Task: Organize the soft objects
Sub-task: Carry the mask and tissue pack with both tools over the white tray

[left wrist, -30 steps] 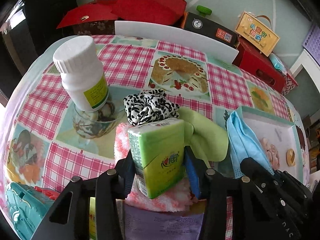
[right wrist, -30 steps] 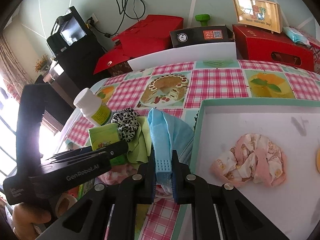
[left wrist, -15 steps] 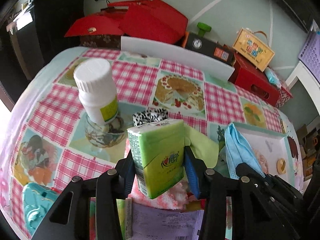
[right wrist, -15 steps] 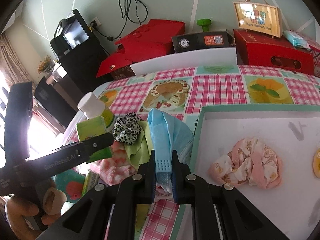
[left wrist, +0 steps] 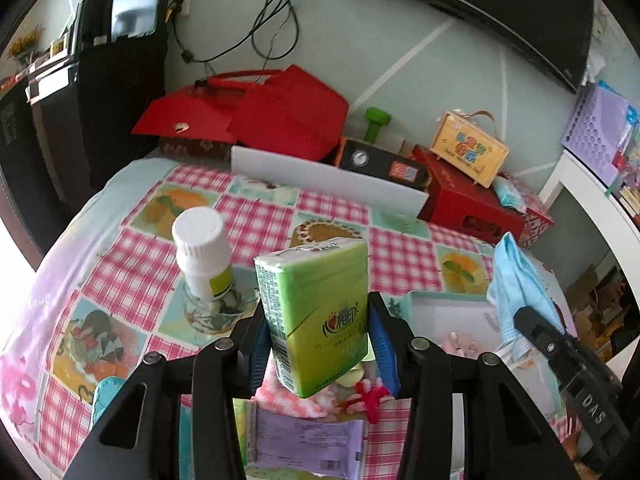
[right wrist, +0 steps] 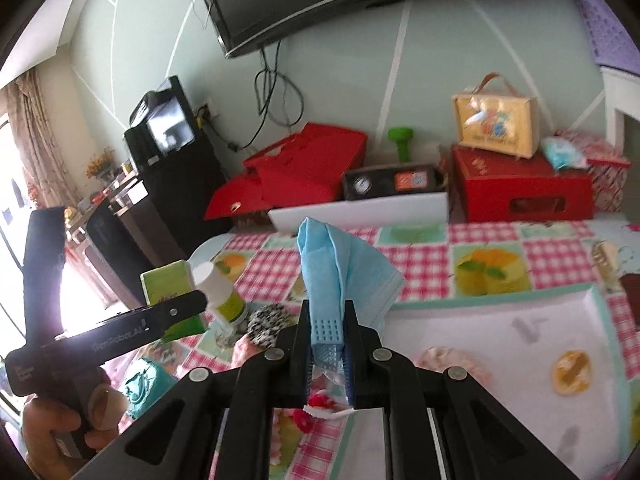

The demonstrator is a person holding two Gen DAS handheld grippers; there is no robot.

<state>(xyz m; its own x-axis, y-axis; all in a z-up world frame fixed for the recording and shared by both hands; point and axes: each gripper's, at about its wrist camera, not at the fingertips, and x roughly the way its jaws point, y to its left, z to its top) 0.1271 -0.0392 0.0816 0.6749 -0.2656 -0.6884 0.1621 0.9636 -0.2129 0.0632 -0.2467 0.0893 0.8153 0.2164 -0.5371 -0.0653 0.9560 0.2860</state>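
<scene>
Both hands are loaded and neither load has been put down. The left gripper (left wrist: 318, 344) has its fingers clamped on the sides of a green tissue pack (left wrist: 316, 316), which stands upright between them, lifted clear of the bench (left wrist: 120, 280). The right gripper (right wrist: 328, 344) has its fingers pressed almost together on a light blue face mask (right wrist: 344, 268), whose loose folds rise above and ahead of the fingertips. Ahead and to the right of the right fingers lies the white tray with a mint rim (right wrist: 496, 300); a crumpled pink cloth (right wrist: 452, 360) already sits in it, so judging by that, at least one soft item counts as sorted. More remains outside the tray: a black-and-white scrunchie (right wrist: 266, 324) to the left of the right fingers, a fluffy pink cloth (left wrist: 292, 396) beneath the left fingers, and a purple packet (left wrist: 304, 444) lower down. A white pill bottle (left wrist: 204, 252), standing on a glass jar left of the left fingers, is hard and probably stays. The task looks early to midway: two items are in the air and several are untouched.
</scene>
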